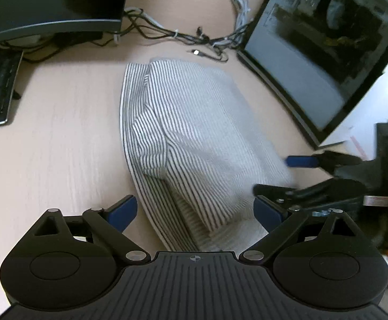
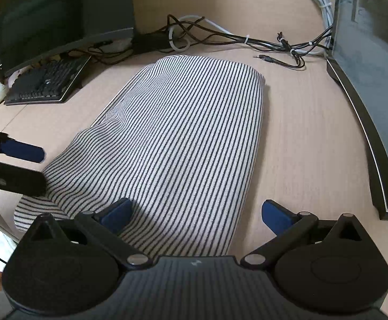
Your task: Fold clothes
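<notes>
The left gripper (image 1: 195, 210) and the right gripper (image 2: 196, 213) both hover with fingers spread wide, holding nothing, over the near end of a folded striped garment (image 2: 178, 144) lying on the pale wooden desk (image 2: 300, 133). Beyond it lie tangled cables (image 2: 247, 38), a keyboard (image 2: 44, 82) and two monitors (image 2: 60, 16).

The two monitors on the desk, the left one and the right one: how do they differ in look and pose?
The left monitor stands past the keyboard, with a plain dark screen; the right monitor stands beside the striped garment and shows pale reflections. The left monitor is raised, cables under it; the right monitor's lower edge sits near the desk. Both have black frames.
</notes>
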A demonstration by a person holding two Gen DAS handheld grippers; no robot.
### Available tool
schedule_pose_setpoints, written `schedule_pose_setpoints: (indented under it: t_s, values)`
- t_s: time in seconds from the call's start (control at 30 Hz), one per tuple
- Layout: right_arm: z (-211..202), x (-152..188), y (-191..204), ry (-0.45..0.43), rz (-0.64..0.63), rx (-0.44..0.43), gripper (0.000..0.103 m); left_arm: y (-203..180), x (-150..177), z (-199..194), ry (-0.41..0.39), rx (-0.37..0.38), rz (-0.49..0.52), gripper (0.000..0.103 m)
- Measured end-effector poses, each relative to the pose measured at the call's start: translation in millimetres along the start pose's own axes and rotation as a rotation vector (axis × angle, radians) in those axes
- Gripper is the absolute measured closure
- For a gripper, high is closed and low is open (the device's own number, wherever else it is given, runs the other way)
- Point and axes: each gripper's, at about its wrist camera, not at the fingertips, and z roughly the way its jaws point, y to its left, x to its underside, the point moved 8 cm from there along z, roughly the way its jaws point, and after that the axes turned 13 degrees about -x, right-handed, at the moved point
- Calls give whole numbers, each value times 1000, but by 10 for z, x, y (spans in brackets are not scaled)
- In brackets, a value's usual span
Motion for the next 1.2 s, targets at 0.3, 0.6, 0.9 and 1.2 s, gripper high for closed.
schedule_pose_setpoints:
  t_s: [0.3,0.6,0.9,1.2]
  values:
    - [-106,132,-41,-51,72,-21,0,45,129,191,59,-22,-23,7]
    - [-101,134,-38,-47,70,-27,0,74,157,211,62,-24,-41,6]
    - [-90,127,-28,-36,60,-31,0,70,164,216,59,-28,-41,4]
    - [-337,66,155,-89,-83,16,13,68,161,212,57,-39,-32,4]
